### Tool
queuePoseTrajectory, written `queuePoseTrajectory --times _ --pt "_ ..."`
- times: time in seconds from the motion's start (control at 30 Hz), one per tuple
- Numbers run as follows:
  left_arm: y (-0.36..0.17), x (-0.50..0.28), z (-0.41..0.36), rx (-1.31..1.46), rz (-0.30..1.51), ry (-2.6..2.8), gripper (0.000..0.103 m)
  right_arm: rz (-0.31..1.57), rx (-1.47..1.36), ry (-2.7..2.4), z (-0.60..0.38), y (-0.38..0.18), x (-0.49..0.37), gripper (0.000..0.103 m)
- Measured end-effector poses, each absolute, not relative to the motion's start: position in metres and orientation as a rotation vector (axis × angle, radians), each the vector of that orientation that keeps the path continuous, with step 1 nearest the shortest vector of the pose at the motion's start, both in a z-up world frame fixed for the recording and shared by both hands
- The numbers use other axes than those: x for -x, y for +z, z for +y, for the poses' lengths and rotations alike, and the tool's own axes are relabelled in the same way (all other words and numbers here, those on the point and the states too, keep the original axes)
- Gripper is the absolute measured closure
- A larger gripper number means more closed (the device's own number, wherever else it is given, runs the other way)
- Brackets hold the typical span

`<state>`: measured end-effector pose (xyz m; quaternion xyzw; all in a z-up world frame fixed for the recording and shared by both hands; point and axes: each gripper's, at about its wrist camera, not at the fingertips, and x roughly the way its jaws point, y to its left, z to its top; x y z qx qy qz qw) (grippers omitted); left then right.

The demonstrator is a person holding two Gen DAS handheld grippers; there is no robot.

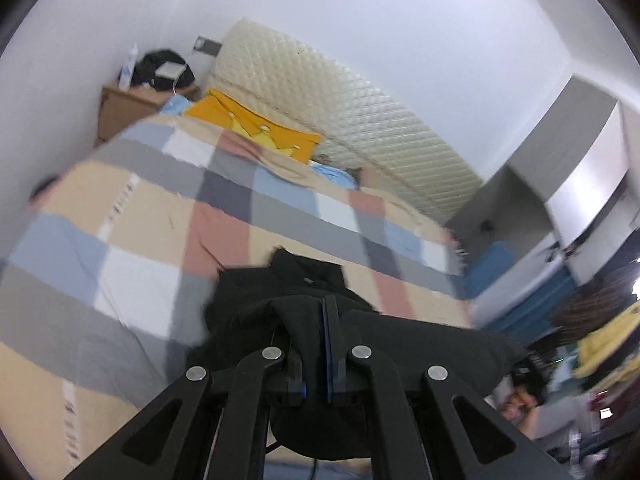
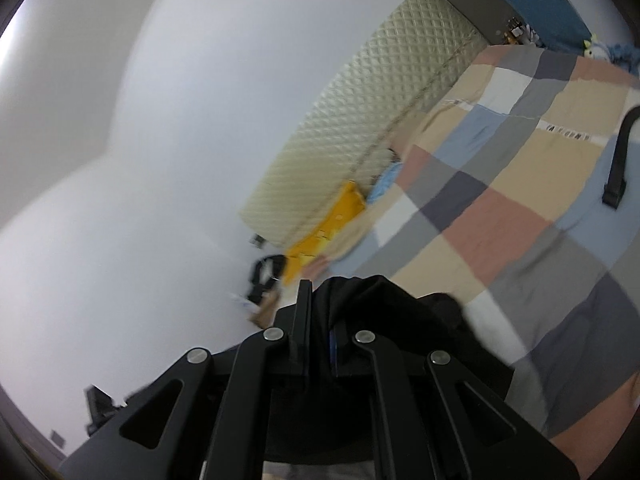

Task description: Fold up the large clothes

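A black garment [image 1: 280,288] is bunched around my left gripper [image 1: 316,312], which is shut on its cloth and holds it above the checked bedspread [image 1: 152,208]. In the right wrist view the same black garment [image 2: 400,312] drapes over my right gripper [image 2: 320,304], which is shut on it, lifted and tilted toward the wall. Cloth hides most of both pairs of fingers.
The bed has a quilted cream headboard [image 1: 340,100], a yellow pillow [image 1: 256,124] and a wooden nightstand [image 1: 124,108] with a black bag. A black strap [image 2: 620,160] lies on the bedspread. A grey wardrobe [image 1: 568,160] and cluttered clothes [image 1: 600,340] stand at right.
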<state>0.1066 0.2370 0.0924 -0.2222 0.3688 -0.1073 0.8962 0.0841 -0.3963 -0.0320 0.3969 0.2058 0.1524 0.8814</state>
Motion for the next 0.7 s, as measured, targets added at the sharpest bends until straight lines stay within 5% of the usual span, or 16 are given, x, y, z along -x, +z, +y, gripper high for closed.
queuePoseTrajectory --times 0.7 --pt "-0.038 -0.309 0.171 0.063 0.863 0.102 0.097 0.664 -0.053 0.043 -0.327 -0.104 -0.240 0.097"
